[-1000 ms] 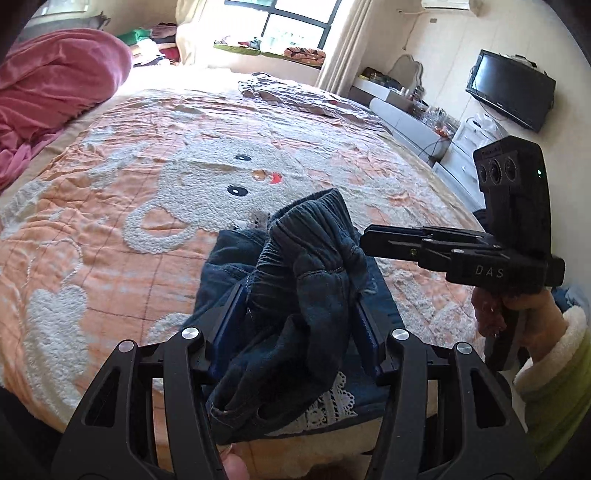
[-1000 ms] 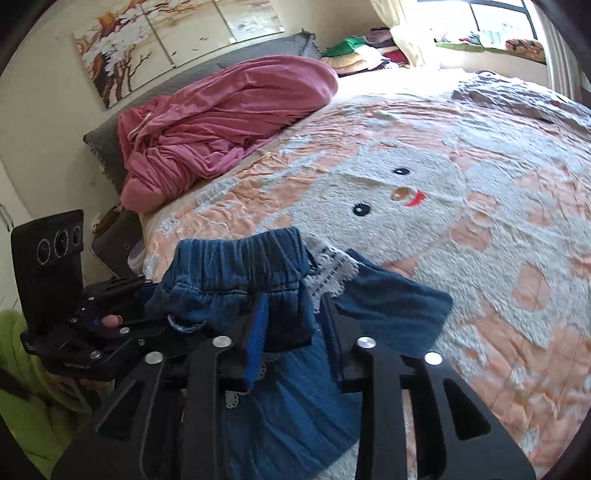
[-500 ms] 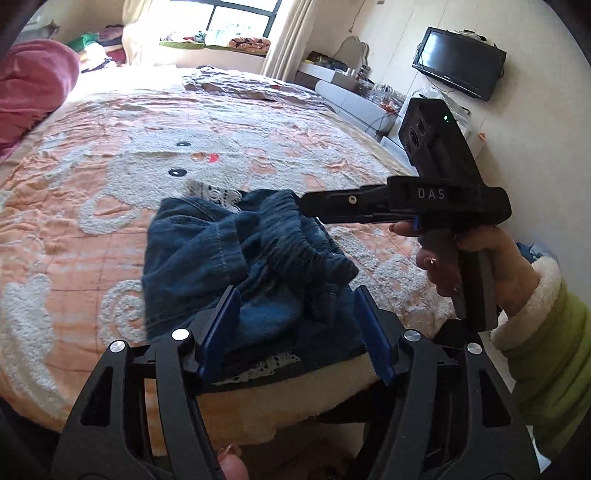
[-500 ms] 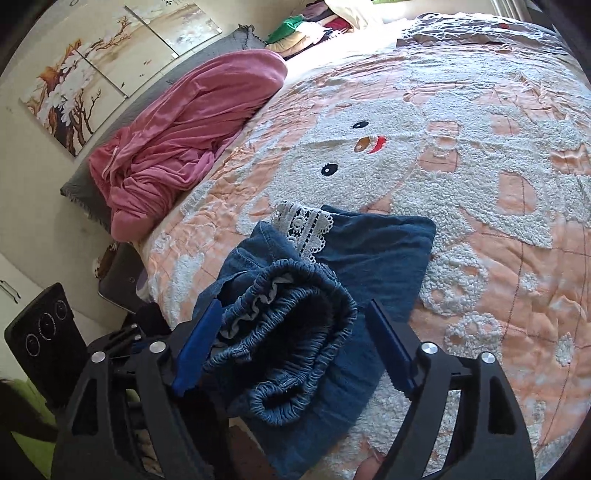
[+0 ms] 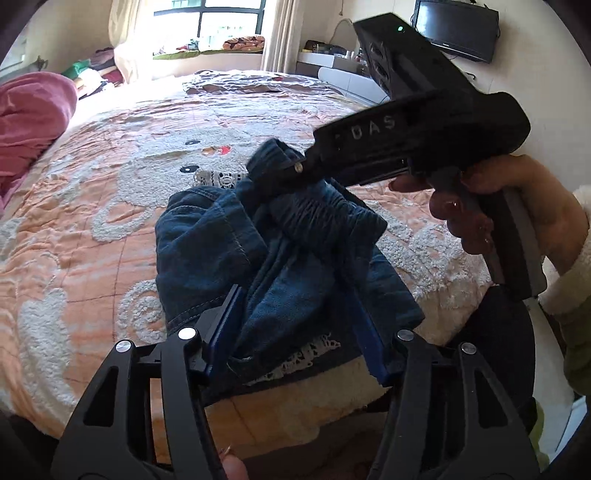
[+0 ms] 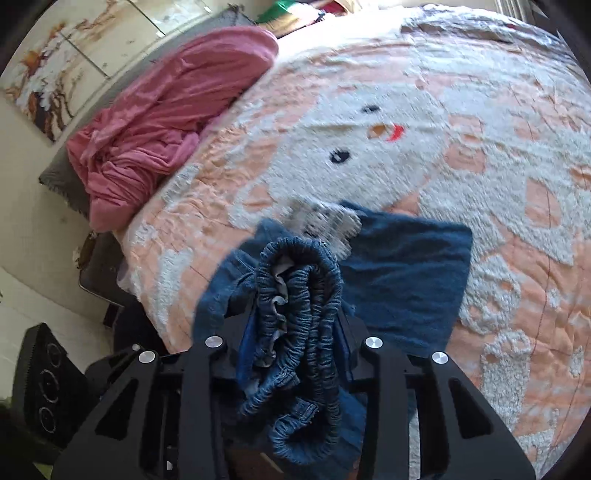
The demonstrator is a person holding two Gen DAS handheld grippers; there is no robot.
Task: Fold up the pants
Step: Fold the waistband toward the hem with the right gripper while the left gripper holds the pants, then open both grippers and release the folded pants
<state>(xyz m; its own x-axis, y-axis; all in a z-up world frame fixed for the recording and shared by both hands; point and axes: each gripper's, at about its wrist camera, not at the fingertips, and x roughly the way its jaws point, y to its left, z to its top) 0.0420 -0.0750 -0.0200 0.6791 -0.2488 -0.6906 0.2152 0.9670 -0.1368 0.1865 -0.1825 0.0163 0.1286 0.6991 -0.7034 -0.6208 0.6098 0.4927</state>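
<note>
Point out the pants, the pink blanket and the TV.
pants (image 6: 402, 266): right wrist view, flat folded leg.
pink blanket (image 6: 166, 122): right wrist view, middle of the heap.
TV (image 5: 456, 27): left wrist view, middle of the dark screen.

Matt blue denim pants (image 6: 402, 266), gathered elastic waistband (image 6: 306, 295); tufted, quilted cloth bedspread (image 6: 498, 155); matt black plastic right gripper (image 6: 295, 332).

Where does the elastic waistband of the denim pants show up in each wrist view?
Left wrist view: the waistband sits centre, just below the right gripper that pinches it.
Right wrist view: the waistband is bottom centre, bunched between that gripper's fingers.
Shared landmark: the red mouth on the bedspread.
</note>
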